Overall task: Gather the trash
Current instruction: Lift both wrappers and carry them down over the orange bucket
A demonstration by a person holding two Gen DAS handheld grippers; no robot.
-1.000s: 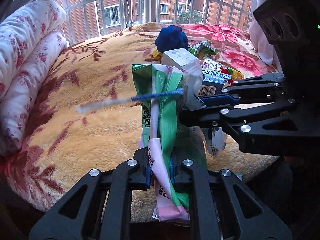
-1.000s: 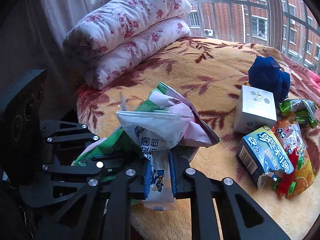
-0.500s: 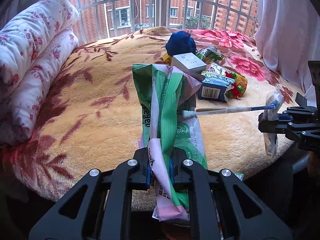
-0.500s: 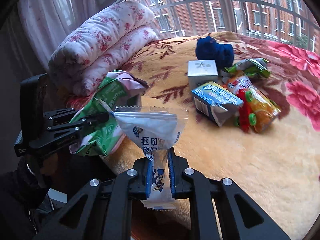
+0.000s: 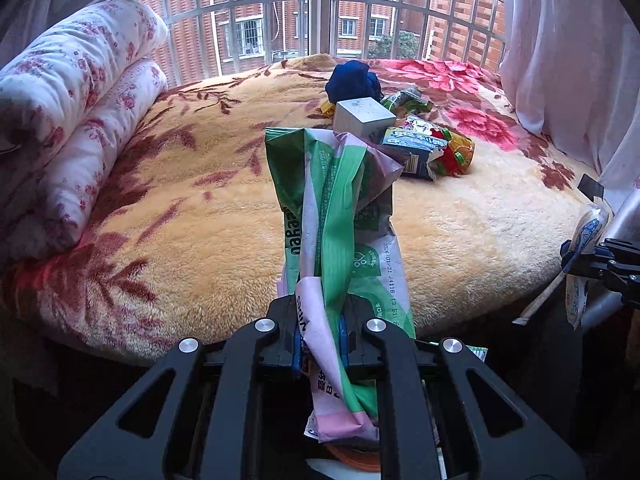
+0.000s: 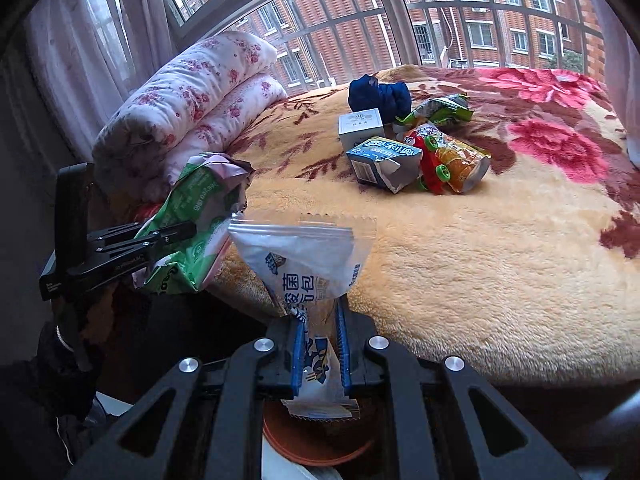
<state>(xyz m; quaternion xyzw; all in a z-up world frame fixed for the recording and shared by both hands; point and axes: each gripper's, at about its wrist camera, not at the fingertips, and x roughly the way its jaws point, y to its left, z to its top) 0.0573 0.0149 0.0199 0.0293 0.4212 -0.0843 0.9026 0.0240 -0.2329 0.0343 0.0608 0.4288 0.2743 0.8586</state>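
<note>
My left gripper [image 5: 320, 340] is shut on a crumpled green and pink wrapper [image 5: 332, 208], held upright at the bed's near edge; it also shows in the right wrist view [image 6: 192, 220]. My right gripper [image 6: 320, 352] is shut on a clear and white snack wrapper [image 6: 304, 256] with blue print, held off the bed's edge; it shows at the far right of the left wrist view [image 5: 584, 240]. More trash lies on the bed: a white box [image 6: 362, 126], a blue carton [image 6: 384, 160], an orange and red packet [image 6: 452, 160] and a green wrapper [image 6: 440, 110].
A yellow floral blanket [image 6: 480, 260] covers the bed. A dark blue cloth [image 6: 378, 94] lies behind the trash. Rolled floral quilts [image 5: 68, 120] sit at the left. An orange-rimmed container [image 6: 316, 440] shows below the right gripper. A barred window and curtains stand behind.
The two grippers have moved apart: the right gripper with its clear wrapper pulled away to the right of the left gripper. Both have backed off from the bed.
</note>
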